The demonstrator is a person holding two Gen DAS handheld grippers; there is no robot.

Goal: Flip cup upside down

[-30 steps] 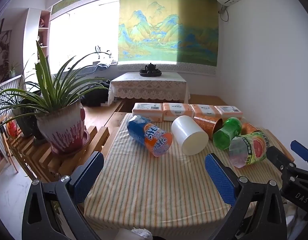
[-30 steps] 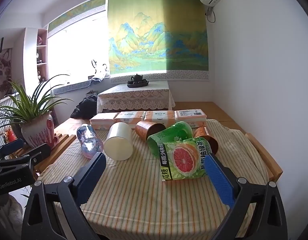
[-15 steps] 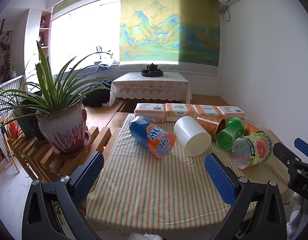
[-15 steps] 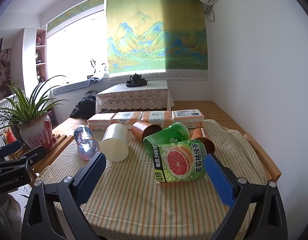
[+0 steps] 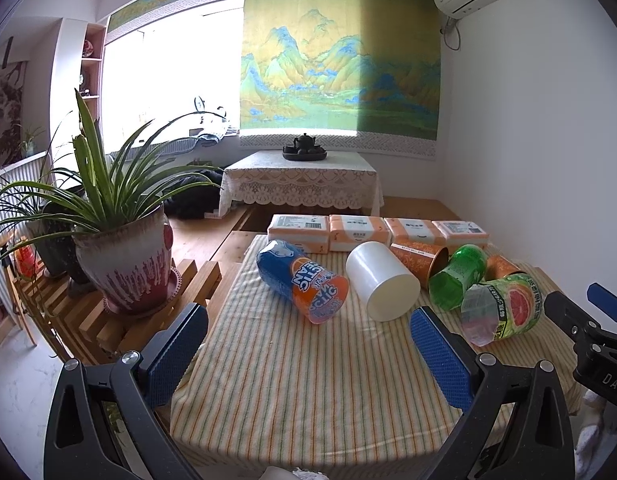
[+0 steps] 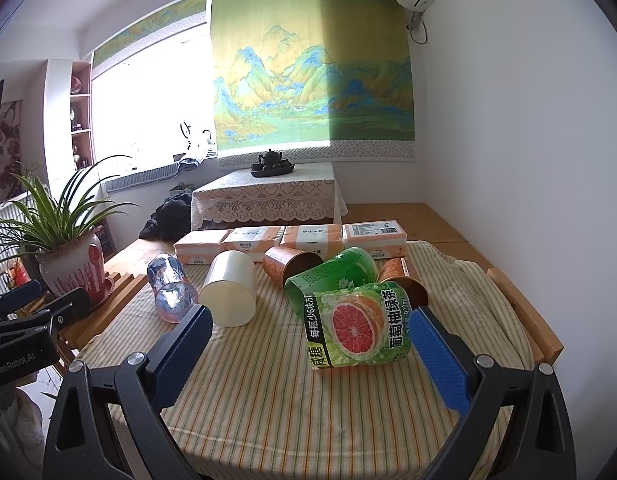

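Approach step, by the look of it: nothing gripped, no cup stood mouth-down so far. Six cups on their sides in a loose row across striped cloth (image 6: 268, 400), in front of tissue packs (image 6: 308, 238).

L to R in right-wrist view: blue/orange cup (image 6: 170, 290), white cup (image 6: 230, 292), orange cup (image 6: 290, 266), green cup (image 6: 336, 276), 2nd orange cup (image 6: 402, 278) mostly hidden, grapefruit cup (image 6: 358, 328) nearest.

Right gripper (image 6: 308, 354): jaws wide, empty, low over near edge of cloth, aimed fwd. Grapefruit cup just ahead, nearly between the pads but not touching; right pad (image 6: 440, 360) close beside its end.

Left gripper (image 5: 308, 356): jaws wide too, empty, hanging over near-left part of cloth. Blue/orange cup (image 5: 302, 286) and white cup (image 5: 382, 282) ahead, apart from pads. Plant pot (image 5: 128, 264) off to left on slat rack.

Likely target = grapefruit cup w/ right gripper; not certain. Next move calls for: ease fwd, straddle cup body across its width, close gently (thin wall, prob. squashy), lift, rotate wrist till mouth faces down, set on cloth. Risk: cup rolls into green cup on contact.
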